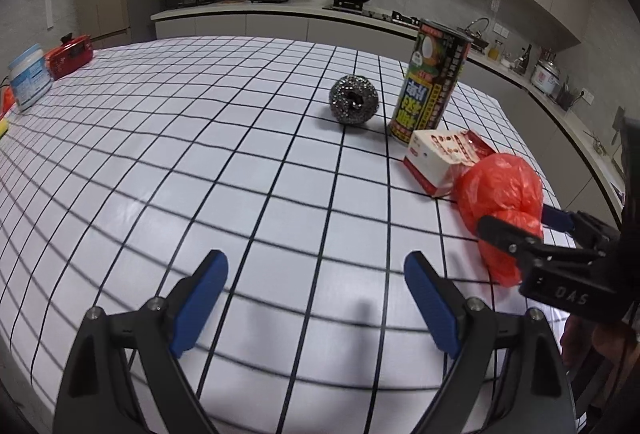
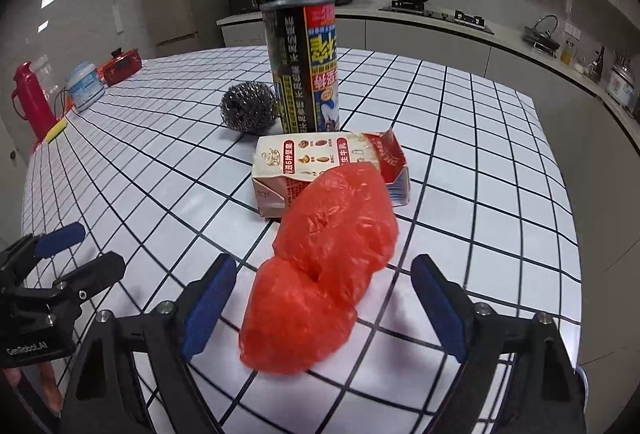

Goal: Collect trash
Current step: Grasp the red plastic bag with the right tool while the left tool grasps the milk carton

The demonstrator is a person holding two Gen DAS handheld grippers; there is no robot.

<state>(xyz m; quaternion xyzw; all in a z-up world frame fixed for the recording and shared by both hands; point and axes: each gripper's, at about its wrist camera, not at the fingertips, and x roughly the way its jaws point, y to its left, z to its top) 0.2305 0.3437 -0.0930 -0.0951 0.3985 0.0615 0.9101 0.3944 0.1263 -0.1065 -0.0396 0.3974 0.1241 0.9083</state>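
A crumpled red plastic bag [image 2: 320, 266] lies on the grid-patterned tabletop [image 2: 480, 170], touching a flattened milk carton [image 2: 320, 166]. The right gripper [image 2: 324, 308] straddles the bag, jaws spread, pads clear of it. The left gripper [image 1: 316, 298] hovers nearby, jaws spread, nothing between them.

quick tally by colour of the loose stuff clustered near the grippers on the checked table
Red: 1, the crumpled plastic bag
White and red: 1, the carton lying flat
Silver: 1, the steel scourer
Dark, printed: 1, the tall can standing upright
Total: 4
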